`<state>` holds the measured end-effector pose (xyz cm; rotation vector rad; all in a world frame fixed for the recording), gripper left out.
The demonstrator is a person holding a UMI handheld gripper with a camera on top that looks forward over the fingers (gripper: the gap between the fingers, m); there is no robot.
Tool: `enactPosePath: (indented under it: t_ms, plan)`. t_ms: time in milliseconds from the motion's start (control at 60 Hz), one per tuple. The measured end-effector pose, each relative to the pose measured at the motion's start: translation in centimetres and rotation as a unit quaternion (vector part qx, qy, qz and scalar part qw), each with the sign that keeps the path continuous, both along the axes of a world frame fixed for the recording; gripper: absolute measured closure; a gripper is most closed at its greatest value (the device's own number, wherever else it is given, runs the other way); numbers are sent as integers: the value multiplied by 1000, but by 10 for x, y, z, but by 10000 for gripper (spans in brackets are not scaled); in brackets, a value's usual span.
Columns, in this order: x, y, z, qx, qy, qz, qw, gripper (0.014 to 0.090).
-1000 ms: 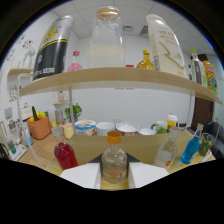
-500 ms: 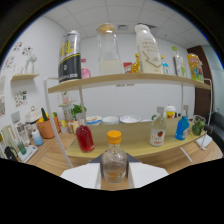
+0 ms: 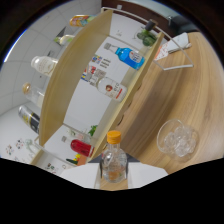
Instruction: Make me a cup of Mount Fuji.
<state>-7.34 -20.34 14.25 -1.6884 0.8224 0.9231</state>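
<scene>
Gripper view: the whole scene is rolling hard to one side compared with half a second ago, when the shelves were sitting level; now they are running diagonally.
Bottle: the small orange-capped bottle is staying between the fingers, cap pointing away from the camera, so it is tilting along with the claw.
Claw: the gripper is clamping on the bottle, both white fingers pressing its sides.
Glass: a clear glass holding ice is standing on the wooden counter, near the bottle and just off to its side.
Shelf goods: a blue bottle, a red bottle and white-labelled bottles are sitting on the shelves beyond.
Meaning: judging by the roll, the bottle is being tipped toward the glass, so a pour into the ice is probably starting. No liquid is visibly leaving the bottle, and the cap is looking as if it is on.
Risk: pouring capped is yielding nothing; the spout also needs lining up over the glass.
</scene>
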Motion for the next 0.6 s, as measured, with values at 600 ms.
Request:
enactPosePath:
  t_ms: [600]
  plan:
    - [35,12,11,40,467,-69,880,691]
